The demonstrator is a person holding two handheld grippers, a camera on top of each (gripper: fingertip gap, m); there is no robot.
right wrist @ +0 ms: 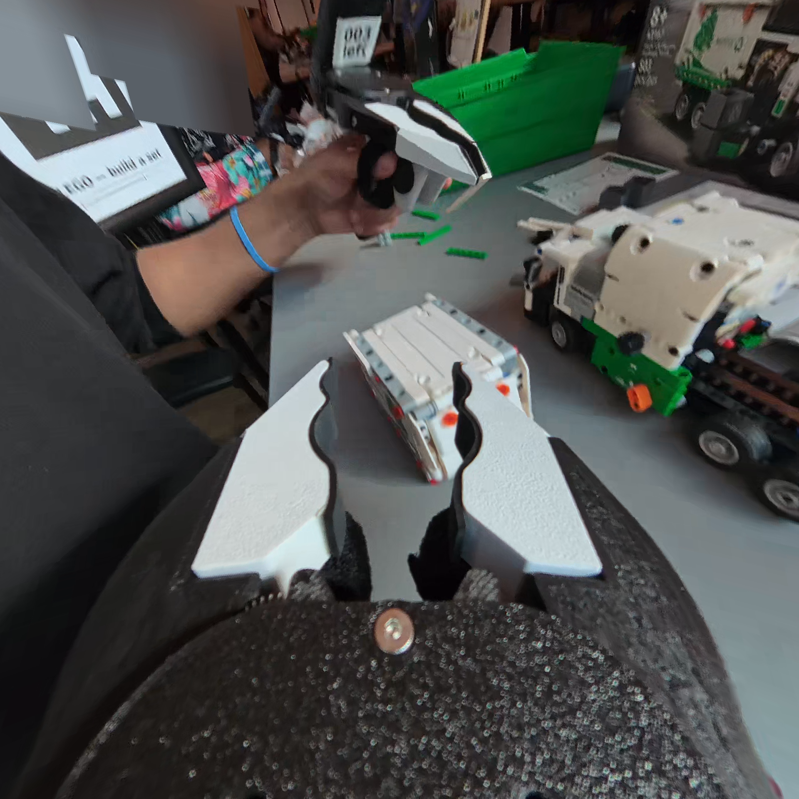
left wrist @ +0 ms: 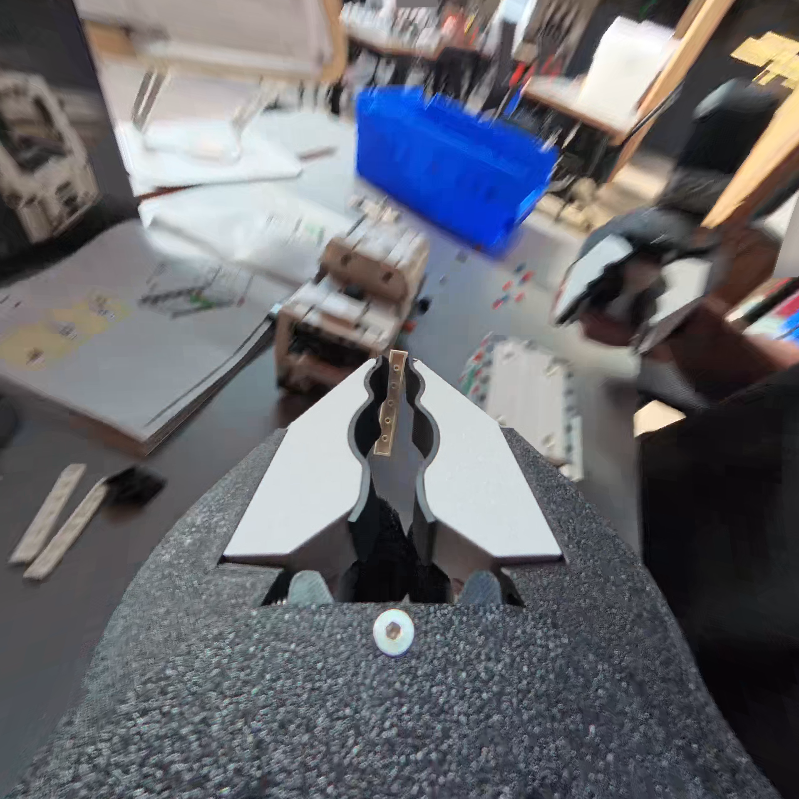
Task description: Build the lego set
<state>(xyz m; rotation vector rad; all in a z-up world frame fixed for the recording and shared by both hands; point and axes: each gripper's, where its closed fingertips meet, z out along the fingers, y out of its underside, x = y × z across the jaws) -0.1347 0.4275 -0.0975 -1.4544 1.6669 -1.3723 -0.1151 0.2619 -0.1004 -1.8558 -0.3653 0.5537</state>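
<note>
My left gripper [left wrist: 395, 361] is shut on a thin pale beam with holes [left wrist: 391, 402], held in the air above the table in front of the partly built white and green truck [left wrist: 354, 302]. It also shows in the right wrist view [right wrist: 480, 175], with the beam [right wrist: 465, 196] hanging from its tips. My right gripper [right wrist: 393, 367] is open and empty, low over a white ribbed panel assembly [right wrist: 423, 346] that lies on the grey table. The truck [right wrist: 648, 294] stands to the right of it. The left wrist view is blurred.
A bin [right wrist: 519, 103] stands at the back; it looks blue in the left wrist view [left wrist: 449, 160]. Several loose green beams [right wrist: 432, 235] lie beneath the left hand. An instruction booklet [left wrist: 108, 337] and the set's box [right wrist: 713, 78] lie beside the truck. Two loose strips [left wrist: 56, 519] lie near left. Some 15 cm of space lies between my two pairs of fingers.
</note>
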